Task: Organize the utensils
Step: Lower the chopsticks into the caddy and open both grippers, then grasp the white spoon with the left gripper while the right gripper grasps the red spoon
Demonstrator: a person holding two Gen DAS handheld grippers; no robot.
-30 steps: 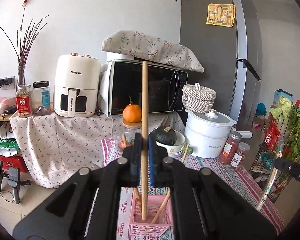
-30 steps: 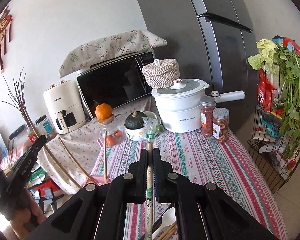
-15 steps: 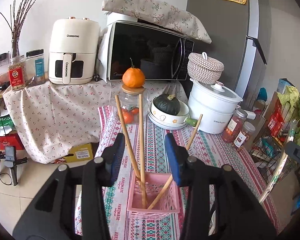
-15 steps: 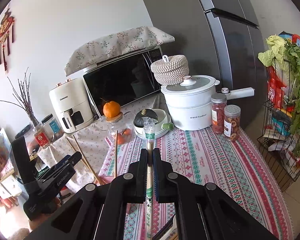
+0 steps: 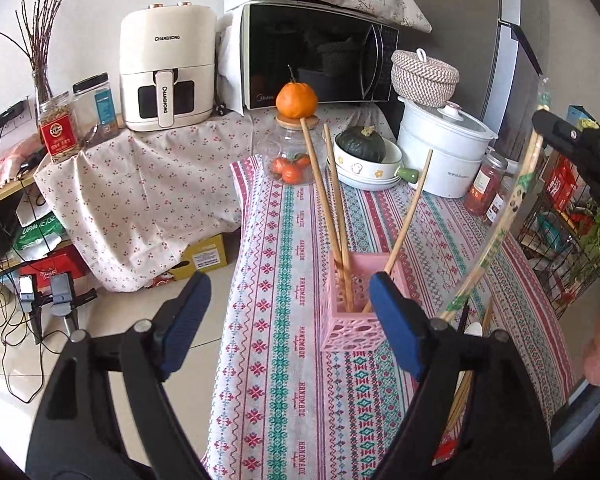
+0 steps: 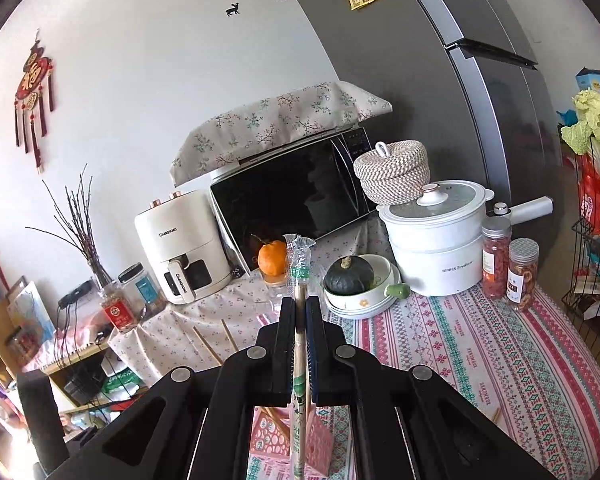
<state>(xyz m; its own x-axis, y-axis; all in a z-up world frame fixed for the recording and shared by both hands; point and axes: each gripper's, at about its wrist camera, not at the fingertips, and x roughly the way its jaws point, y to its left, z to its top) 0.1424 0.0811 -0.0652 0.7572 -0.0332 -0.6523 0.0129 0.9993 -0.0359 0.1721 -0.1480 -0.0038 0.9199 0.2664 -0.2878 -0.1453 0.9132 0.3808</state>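
A pink perforated utensil holder stands on the patterned tablecloth and holds three wooden chopsticks that lean outward. My left gripper is wide open and empty, just in front of the holder. My right gripper is shut on a plastic-wrapped chopstick pair, held upright above the holder. In the left wrist view the wrapped pair slants down at the right, and the right gripper's body shows at the far right.
On the table behind stand a glass jar with an orange on top, a bowl with a dark squash, a white pot and two spice jars. More utensils lie right of the holder. A wire rack stands right.
My left gripper opened, let its chopstick into the pink holder and drew back. My right gripper moved over the holder with the wrapped pair still held.
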